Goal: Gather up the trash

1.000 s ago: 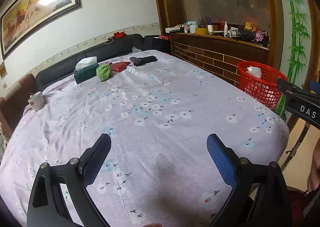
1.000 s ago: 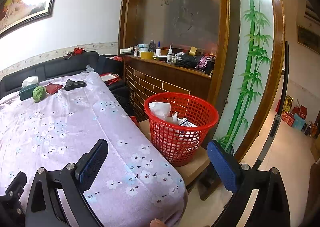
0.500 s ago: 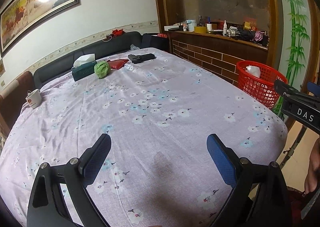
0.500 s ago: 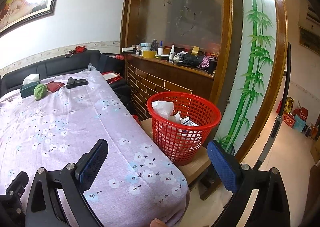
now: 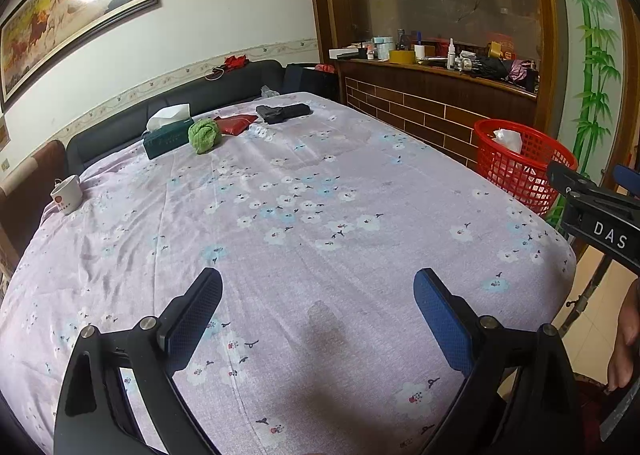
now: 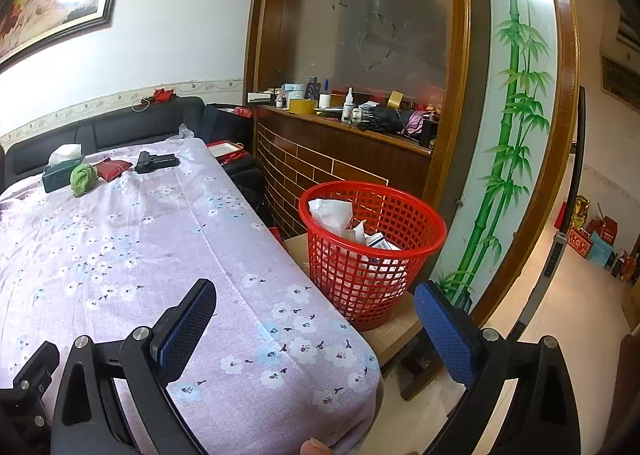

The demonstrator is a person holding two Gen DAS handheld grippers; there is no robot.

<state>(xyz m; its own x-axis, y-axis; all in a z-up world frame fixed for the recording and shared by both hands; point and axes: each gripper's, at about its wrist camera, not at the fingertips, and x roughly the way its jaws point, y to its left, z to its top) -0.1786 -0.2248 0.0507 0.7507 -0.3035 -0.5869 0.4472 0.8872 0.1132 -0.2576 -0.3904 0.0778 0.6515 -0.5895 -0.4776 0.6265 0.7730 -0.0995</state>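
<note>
A red mesh basket [image 6: 372, 251] with crumpled paper and packets inside stands on a low brown stand beside the table's right edge; in the left wrist view the red mesh basket [image 5: 520, 167] shows at the right. My left gripper [image 5: 318, 309] hangs open over the near part of the flowered tablecloth [image 5: 300, 215], nothing between its fingers. My right gripper [image 6: 314, 319] is open too, over the table's near right corner, short of the basket. It shows in the left wrist view as a black bar [image 5: 596, 215] at the right.
At the table's far end lie a green tissue box [image 5: 168, 133], a green cloth ball [image 5: 205, 137], a red pouch [image 5: 236, 123] and a black object [image 5: 282, 112]. A white cup [image 5: 66, 195] sits at the left edge. A cluttered wooden counter [image 6: 348, 123] stands behind the basket.
Both grippers have pulled back slightly toward me and stayed open; the table's far items and the basket look a little farther off.
</note>
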